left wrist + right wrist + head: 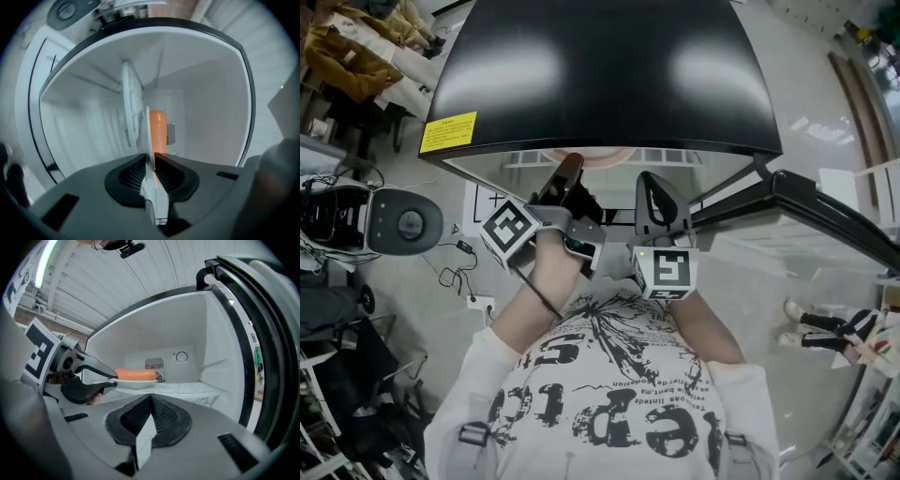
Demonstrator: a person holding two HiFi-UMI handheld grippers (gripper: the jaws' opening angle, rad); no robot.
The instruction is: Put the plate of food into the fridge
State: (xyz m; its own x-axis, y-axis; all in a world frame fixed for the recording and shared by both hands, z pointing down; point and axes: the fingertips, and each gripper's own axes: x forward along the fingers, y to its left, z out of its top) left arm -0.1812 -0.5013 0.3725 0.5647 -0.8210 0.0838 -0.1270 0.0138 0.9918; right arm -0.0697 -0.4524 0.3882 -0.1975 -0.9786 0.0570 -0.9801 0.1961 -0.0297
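Observation:
A white plate [133, 382] with an orange sausage [136, 374] on it rests level over the wire shelf [187, 389] inside the open fridge. My left gripper [112, 380] is shut on the plate's near rim. In the left gripper view the plate [132, 103] shows edge-on between the pads of that gripper [149, 157], with the sausage [158, 131] behind them. My right gripper [151, 397] is shut on nothing and held just right of the left one, at the fridge mouth. From the head view both grippers, left [567, 173] and right [652, 187], reach under the black fridge top [609, 66].
The fridge door [825, 206] stands open to the right. A dial [181, 356] and a vent [154, 363] sit on the fridge's back wall. On the floor are a grey round device [403, 223] with cables at left and a small doll [834, 328] at right.

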